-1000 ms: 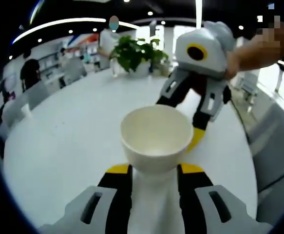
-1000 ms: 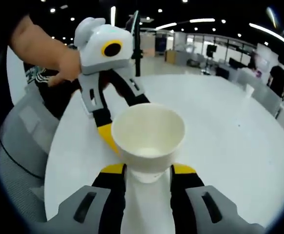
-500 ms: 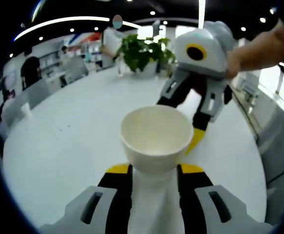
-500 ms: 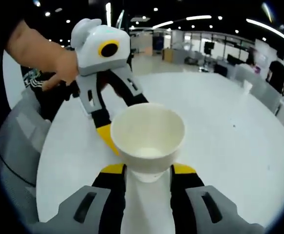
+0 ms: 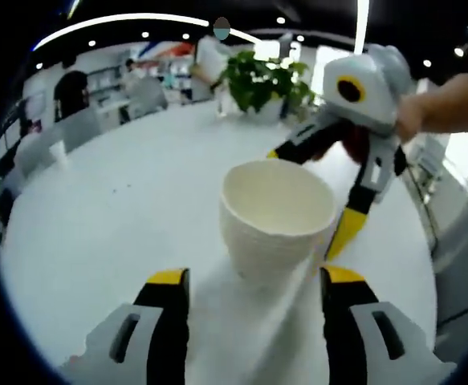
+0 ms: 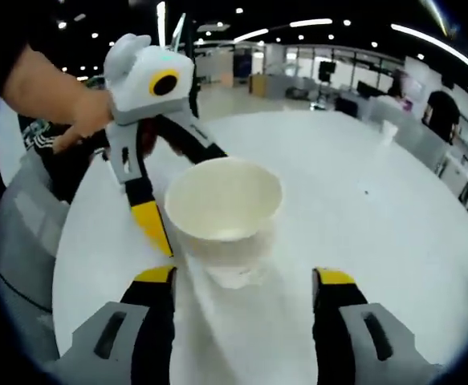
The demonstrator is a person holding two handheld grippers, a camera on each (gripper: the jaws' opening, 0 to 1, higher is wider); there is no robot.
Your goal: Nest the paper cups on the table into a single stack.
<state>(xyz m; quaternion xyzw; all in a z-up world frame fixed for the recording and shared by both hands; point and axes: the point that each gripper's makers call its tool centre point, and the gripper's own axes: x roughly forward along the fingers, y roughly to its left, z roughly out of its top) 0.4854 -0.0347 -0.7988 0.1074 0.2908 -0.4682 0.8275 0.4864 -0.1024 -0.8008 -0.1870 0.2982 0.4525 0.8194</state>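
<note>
A white paper cup [image 5: 276,216] stands upright on the round white table [image 5: 121,224]; I cannot tell whether other cups are nested inside it. My left gripper [image 5: 255,278] is open, its yellow-tipped jaws wide apart on either side of the cup's base and clear of it. Opposite, one yellow finger [image 5: 347,231] of the right gripper shows beside the cup. In the right gripper view the same cup [image 6: 221,204] stands ahead of my open right gripper [image 6: 245,278]. A finger [image 6: 149,224] of the left gripper reaches down at the cup's left, held by a hand [image 6: 65,96].
A potted plant [image 5: 258,80] stands at the table's far side. A small white cup [image 5: 57,152] sits near the far left edge, and appears as a small cup [image 6: 388,132] in the right gripper view. A grey chair [image 6: 17,233] stands by the table. People stand in the background.
Both grippers have gone from shut on the cup to open, jaws spread wide and drawn back a little. The cup stays standing on the table.
</note>
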